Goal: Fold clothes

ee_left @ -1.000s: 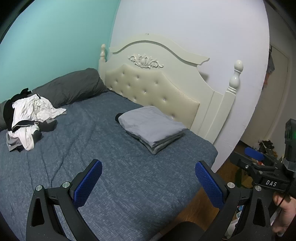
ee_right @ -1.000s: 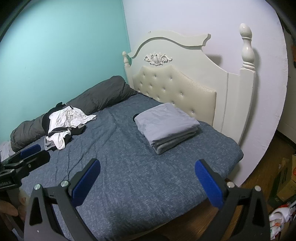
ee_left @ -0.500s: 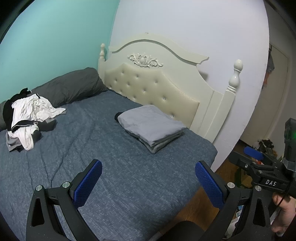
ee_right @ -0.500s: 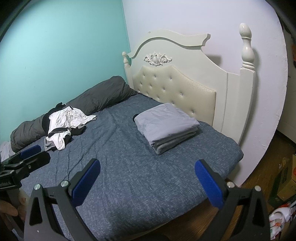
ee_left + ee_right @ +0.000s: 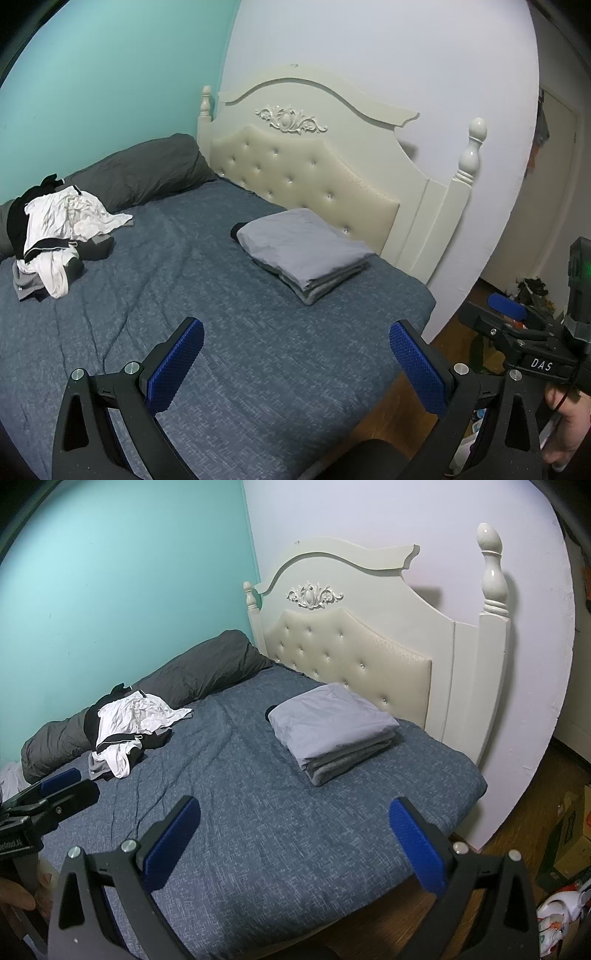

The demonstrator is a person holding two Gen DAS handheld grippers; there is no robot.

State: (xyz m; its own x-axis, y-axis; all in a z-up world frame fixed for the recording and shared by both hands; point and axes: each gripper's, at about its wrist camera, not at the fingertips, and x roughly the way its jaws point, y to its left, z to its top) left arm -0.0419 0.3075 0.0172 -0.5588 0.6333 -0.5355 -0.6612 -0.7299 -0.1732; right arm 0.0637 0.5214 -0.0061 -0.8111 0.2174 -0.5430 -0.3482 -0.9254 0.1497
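Observation:
A heap of unfolded white, black and grey clothes (image 5: 59, 236) lies at the far left of the blue bed (image 5: 221, 332); it also shows in the right wrist view (image 5: 129, 731). A stack of folded grey clothes (image 5: 303, 251) sits near the headboard, also in the right wrist view (image 5: 332, 731). My left gripper (image 5: 295, 365) is open and empty above the bed's near edge. My right gripper (image 5: 295, 842) is open and empty, also over the near edge. Each gripper shows in the other's view, the right (image 5: 517, 332) and the left (image 5: 48, 794).
A cream tufted headboard (image 5: 314, 177) with posts stands against the white wall. A dark grey bolster (image 5: 140, 173) lies along the teal wall. Wooden floor (image 5: 524, 812) with boxes and clutter (image 5: 569, 834) is at the right.
Both views have shifted only slightly; the bed and clothes sit a little lower in the left wrist view. Nothing was taken hold of or let go.

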